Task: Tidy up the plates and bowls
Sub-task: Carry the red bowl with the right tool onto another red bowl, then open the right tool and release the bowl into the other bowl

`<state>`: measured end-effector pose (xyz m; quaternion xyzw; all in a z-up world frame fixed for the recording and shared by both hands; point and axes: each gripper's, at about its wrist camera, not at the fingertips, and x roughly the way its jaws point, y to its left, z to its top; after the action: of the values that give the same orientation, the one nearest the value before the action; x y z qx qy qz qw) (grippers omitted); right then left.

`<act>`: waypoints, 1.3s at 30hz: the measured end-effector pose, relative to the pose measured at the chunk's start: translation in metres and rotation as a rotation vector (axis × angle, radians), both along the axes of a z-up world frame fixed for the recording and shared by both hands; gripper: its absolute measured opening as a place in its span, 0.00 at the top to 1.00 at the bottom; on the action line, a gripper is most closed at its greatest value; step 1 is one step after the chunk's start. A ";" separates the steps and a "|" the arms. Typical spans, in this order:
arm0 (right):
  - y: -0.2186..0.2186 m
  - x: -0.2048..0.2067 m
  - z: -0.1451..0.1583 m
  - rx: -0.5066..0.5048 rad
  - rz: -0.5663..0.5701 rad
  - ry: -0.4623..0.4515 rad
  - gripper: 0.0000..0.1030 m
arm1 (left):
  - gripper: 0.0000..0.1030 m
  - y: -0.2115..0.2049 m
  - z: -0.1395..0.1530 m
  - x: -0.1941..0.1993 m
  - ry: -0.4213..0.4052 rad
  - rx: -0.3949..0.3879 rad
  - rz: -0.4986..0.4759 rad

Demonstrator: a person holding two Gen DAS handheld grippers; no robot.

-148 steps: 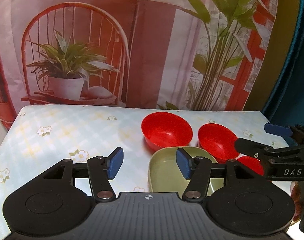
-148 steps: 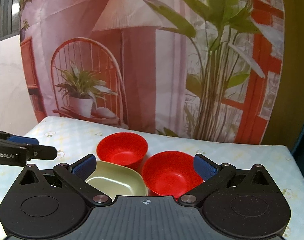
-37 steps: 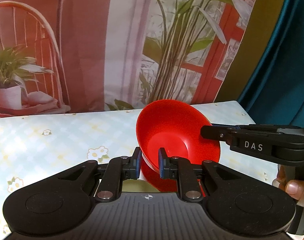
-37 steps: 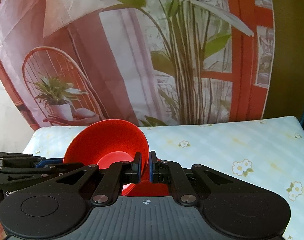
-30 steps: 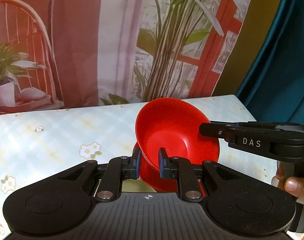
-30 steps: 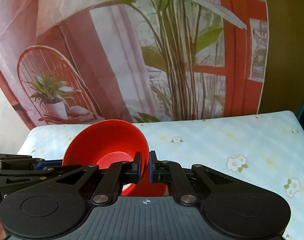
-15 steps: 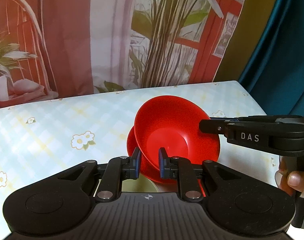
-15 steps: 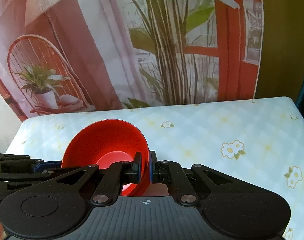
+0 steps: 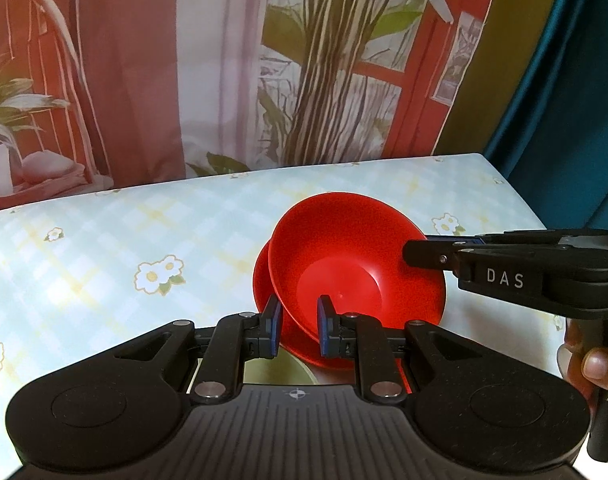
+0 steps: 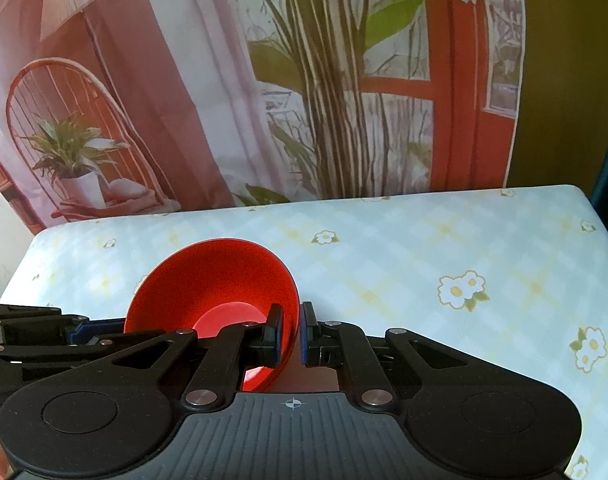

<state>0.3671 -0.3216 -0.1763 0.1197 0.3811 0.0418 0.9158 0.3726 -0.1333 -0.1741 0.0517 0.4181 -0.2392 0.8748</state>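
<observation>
Bowl [image 9: 355, 256], glossy red plastic, round with a flared rim and a small flat bottom, is held tilted above the table [image 9: 104, 248] by both tools at once. Left gripper [image 9: 298, 328] has its blue-padded jaws closed on the near rim, one pad inside the wall and one outside. Right gripper [image 10: 290, 334] has its jaws pinched shut on the opposite side of the same rim; seen from the left wrist camera, it enters from the right edge and its tip meets the bowl's right rim. A second red bowl [image 9: 264, 280] sits directly beneath the held one, its edge showing as a crescent on the left and below; whether the two touch cannot be told. A pale green dish [image 9: 280, 372] is partly visible under the left gripper, mostly hidden by the tool body. Writing: white letters "DAS" on the side of the right gripper in the left wrist view. A hand [image 9: 583, 364] grips the right gripper's handle at the far right edge, only fingertips showing. Table covering is a light blue and yellow check cloth printed with white daisies [image 9: 160, 274]. Behind the table hangs a printed backdrop [image 10: 264, 80] with a red wicker chair, a potted plant, tall green stalks and a red window frame; a teal curtain [image 9: 575, 80] hangs at the right.
</observation>
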 end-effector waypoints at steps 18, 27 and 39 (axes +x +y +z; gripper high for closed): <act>0.003 -0.016 0.012 -0.055 0.027 -0.030 0.82 | 0.67 0.008 0.031 -0.024 -0.069 -0.033 -0.001; 0.000 -0.045 0.016 -0.072 0.039 -0.047 0.82 | 0.66 0.008 0.036 -0.057 -0.069 -0.051 -0.021; -0.008 -0.081 0.014 -0.076 0.052 -0.058 0.81 | 0.66 0.008 0.035 -0.087 -0.063 -0.027 -0.055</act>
<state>0.2861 -0.3297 -0.1618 0.0734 0.3586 0.0546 0.9290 0.2854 -0.1249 -0.1391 0.0589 0.3855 -0.2668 0.8813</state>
